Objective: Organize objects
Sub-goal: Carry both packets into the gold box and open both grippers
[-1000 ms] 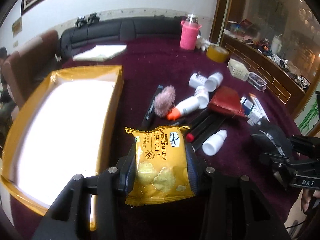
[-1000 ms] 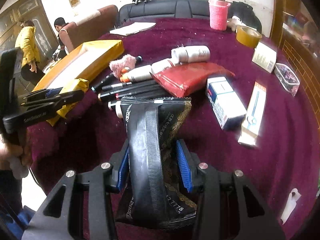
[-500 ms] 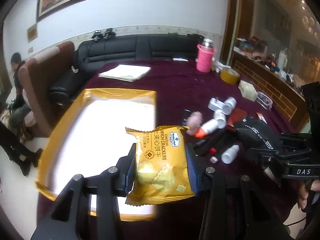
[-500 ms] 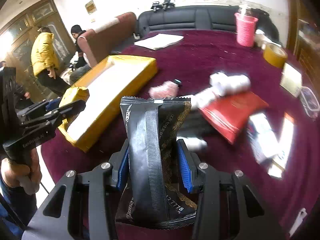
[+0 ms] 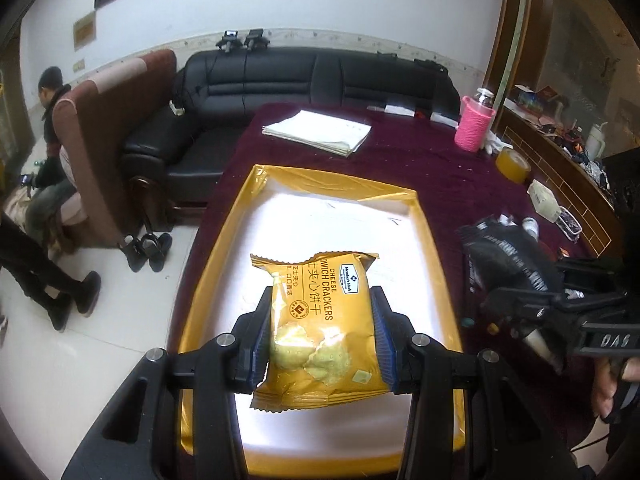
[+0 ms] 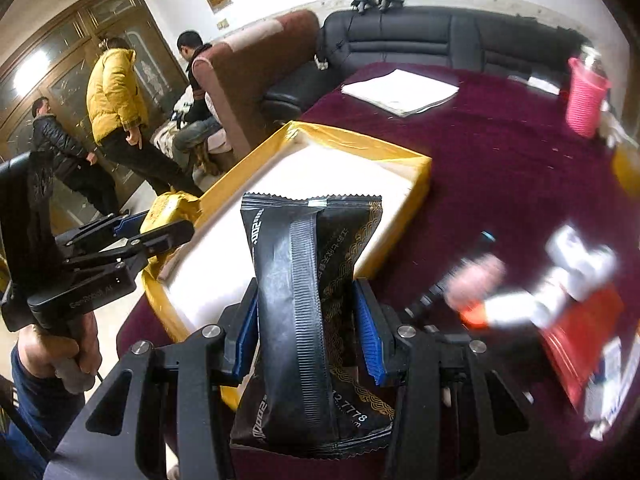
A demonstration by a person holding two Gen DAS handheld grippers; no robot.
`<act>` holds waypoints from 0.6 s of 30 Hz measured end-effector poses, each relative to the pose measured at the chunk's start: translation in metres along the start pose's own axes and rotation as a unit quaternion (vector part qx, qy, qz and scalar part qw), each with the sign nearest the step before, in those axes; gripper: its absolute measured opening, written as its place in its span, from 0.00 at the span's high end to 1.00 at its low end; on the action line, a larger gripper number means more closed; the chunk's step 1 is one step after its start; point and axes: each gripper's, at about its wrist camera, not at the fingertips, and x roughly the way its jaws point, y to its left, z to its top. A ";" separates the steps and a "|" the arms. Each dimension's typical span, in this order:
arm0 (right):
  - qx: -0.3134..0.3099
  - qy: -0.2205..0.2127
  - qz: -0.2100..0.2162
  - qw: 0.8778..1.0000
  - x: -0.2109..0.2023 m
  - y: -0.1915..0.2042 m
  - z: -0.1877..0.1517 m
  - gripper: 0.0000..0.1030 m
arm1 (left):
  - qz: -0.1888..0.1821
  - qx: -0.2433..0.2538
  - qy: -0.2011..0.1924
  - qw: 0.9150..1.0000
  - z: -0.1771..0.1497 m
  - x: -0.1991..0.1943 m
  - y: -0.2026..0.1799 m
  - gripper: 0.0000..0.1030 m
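My left gripper (image 5: 320,320) is shut on a yellow cheese cracker packet (image 5: 320,328), held over the white inside of the yellow-rimmed tray (image 5: 236,240). My right gripper (image 6: 306,320) is shut on a black snack pouch (image 6: 312,280), hanging above the tray's near right corner (image 6: 416,168). In the left wrist view the right gripper (image 5: 516,300) with its black pouch (image 5: 504,256) shows just right of the tray. In the right wrist view the left gripper (image 6: 160,236) and its yellow packet (image 6: 172,208) sit at the tray's left edge.
A blurred heap of bottles, pens and a red wallet (image 6: 576,320) lies on the purple tablecloth (image 6: 500,152) to the right. A paper stack (image 5: 320,132), pink cup (image 5: 474,128) and tape roll (image 5: 514,164) stand farther back. A black sofa (image 5: 320,76) and several people (image 6: 116,92) are beyond.
Both grippers have swept left from the pile of objects to the yellow tray, each carrying its packet. The left packet now hangs over the tray's inside.
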 end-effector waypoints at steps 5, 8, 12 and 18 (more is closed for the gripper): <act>0.018 0.026 0.001 1.000 0.043 0.005 0.030 0.59 | -0.012 0.010 0.028 0.999 0.025 0.031 0.011 0.62; 0.028 0.034 -0.013 0.999 0.069 0.003 0.047 0.59 | -0.010 0.016 0.046 0.999 0.037 0.053 0.016 0.62; 0.050 0.058 -0.027 0.997 0.102 -0.010 0.063 0.59 | -0.009 0.015 0.074 0.997 0.044 0.082 0.025 0.62; 0.074 0.073 -0.040 0.994 0.130 -0.029 0.074 0.59 | -0.017 0.012 0.095 0.995 0.054 0.115 0.032 0.62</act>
